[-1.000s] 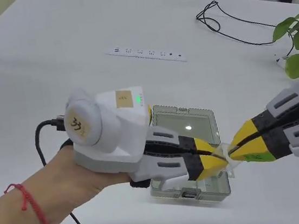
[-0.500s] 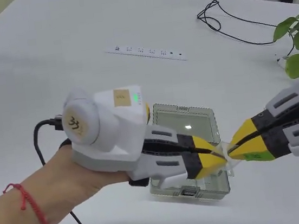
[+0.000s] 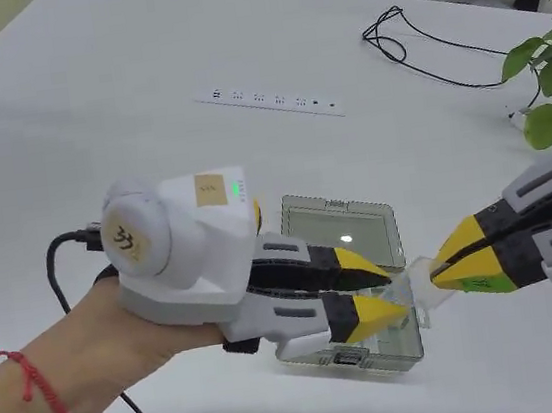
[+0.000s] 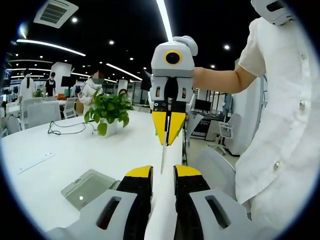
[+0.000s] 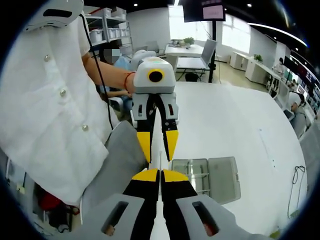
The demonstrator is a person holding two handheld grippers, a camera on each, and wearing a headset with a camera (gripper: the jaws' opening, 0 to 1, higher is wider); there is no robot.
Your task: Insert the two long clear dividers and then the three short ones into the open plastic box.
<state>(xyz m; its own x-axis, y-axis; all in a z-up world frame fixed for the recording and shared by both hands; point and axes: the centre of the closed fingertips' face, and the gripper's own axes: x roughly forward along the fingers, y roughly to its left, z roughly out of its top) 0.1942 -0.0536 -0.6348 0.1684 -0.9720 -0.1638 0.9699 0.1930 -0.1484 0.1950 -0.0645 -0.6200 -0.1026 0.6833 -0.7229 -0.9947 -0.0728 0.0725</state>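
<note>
Right now my right gripper [image 3: 435, 274] is clamped on one end of a thin clear plastic divider [image 3: 417, 272]. Its long axis points at my left gripper [image 3: 397, 288], whose jaws stand parted just beside the free end. Both hang over the open clear plastic box [image 3: 385, 357] at the white table's [image 3: 140, 82] near edge. The left gripper's round cap seems to read "33".

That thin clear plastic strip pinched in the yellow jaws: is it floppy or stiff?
Probably stiff: the thin clear plastic divider sticks straight out of the right gripper, held at one end, without sagging. Likely light, being so thin.
</note>
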